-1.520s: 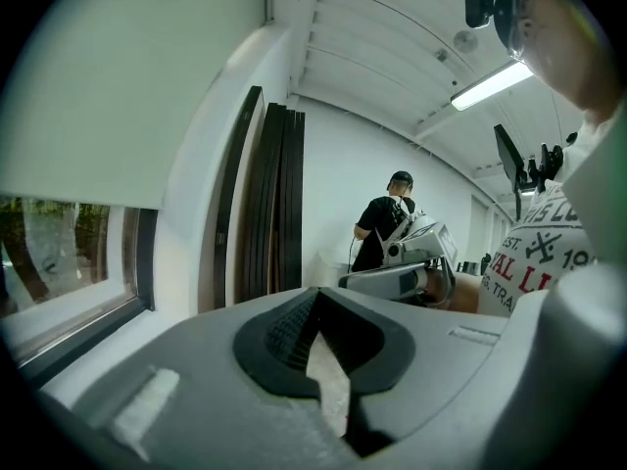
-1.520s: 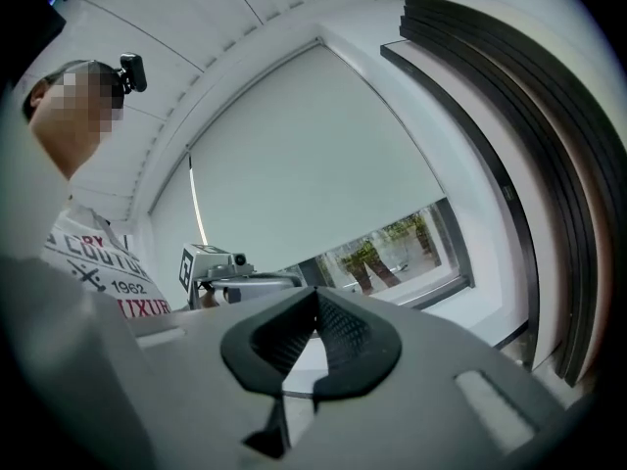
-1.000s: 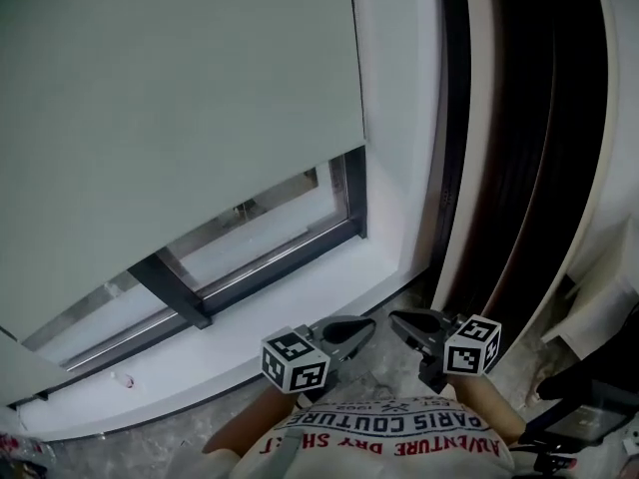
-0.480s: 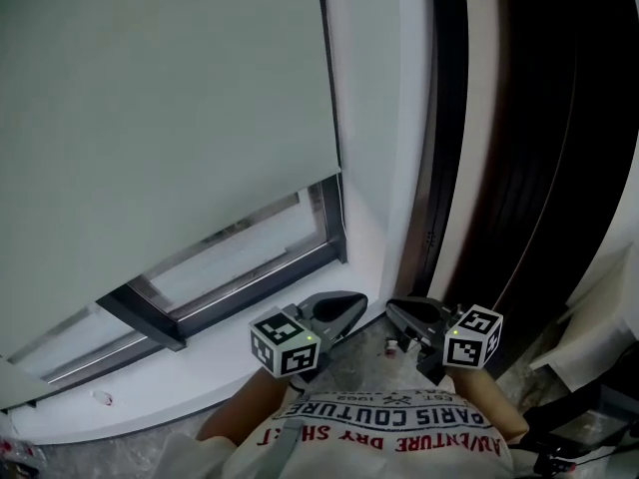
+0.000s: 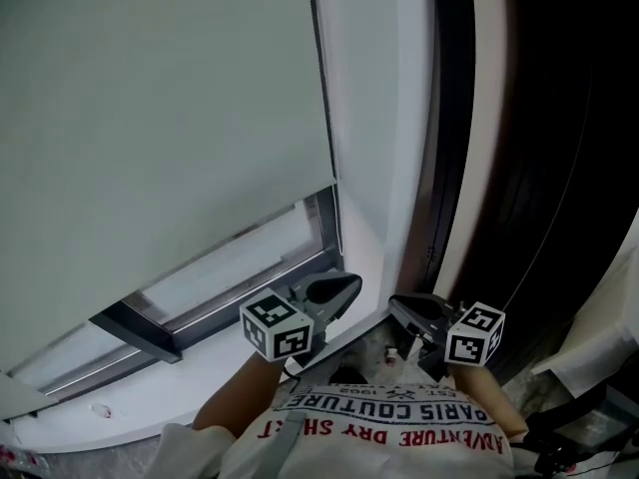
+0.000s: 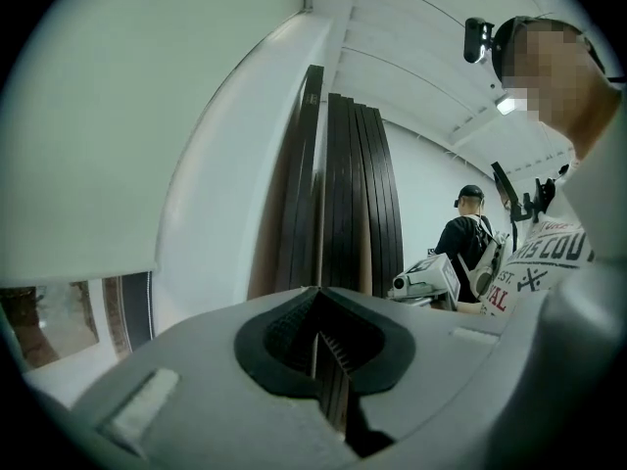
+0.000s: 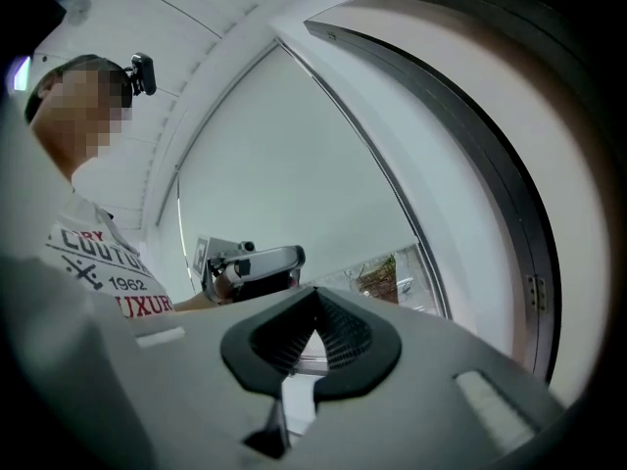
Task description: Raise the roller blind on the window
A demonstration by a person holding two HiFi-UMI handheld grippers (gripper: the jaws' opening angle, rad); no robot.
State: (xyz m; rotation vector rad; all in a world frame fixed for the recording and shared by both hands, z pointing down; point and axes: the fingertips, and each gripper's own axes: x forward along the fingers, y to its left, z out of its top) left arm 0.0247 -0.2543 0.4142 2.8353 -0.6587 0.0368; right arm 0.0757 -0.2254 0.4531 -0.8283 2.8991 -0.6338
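The pale grey-green roller blind (image 5: 160,118) covers most of the window, leaving a strip of glass (image 5: 235,265) bare under its bottom edge. My left gripper (image 5: 347,285) is shut and empty, held level over the white sill (image 5: 150,402) near the window's lower right corner. My right gripper (image 5: 397,305) is also shut and empty, just right of it in front of the white pillar (image 5: 377,118). The left gripper view shows the left gripper (image 6: 318,294) with jaws together, the blind (image 6: 118,116) at left. In the right gripper view the right gripper (image 7: 315,300) faces the blind (image 7: 294,164) and the left gripper (image 7: 253,262).
Tall dark panels (image 5: 519,168) stand right of the pillar, with a thin cord (image 5: 547,233) hanging across them. A dark window frame bar (image 5: 135,329) runs under the glass. Another person (image 6: 472,235) stands farther back in the room.
Both grippers have come closer to the window's lower right corner, and the left one now reaches over the sill. The blind's bottom edge sits at the same height on the window.
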